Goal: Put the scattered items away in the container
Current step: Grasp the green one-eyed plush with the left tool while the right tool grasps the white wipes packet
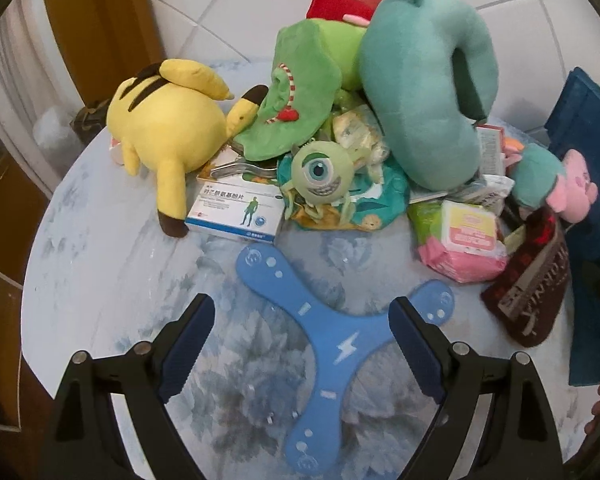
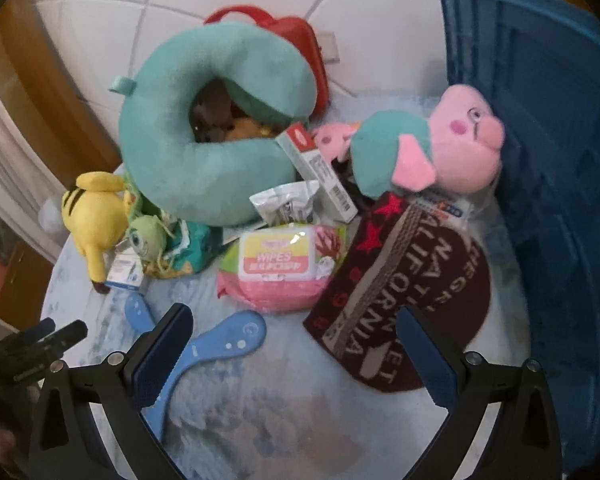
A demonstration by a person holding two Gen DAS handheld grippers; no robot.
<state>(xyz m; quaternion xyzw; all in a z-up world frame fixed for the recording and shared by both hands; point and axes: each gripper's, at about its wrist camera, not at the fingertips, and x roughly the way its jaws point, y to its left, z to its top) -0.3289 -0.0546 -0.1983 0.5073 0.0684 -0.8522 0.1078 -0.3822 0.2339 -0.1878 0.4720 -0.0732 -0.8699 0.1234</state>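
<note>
On the pale blue table my left gripper hangs with jaws spread wide above the blue boomerang, gripping nothing; my right gripper gapes empty near the dark beanie, the blue crate beside the toy heap

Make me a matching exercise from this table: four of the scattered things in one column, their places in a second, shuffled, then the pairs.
Things:
1. yellow plush toy
2. blue three-armed foam boomerang
3. pink plush pig
4. pink pack of wipes

Places:
A. resting against the blue plastic crate
B. far left of the pile, lying down
C. between the teal neck pillow and the dark red printed cloth
D. flat on the table in front of the pile

Pairs: 1-B, 2-D, 3-A, 4-C
</note>
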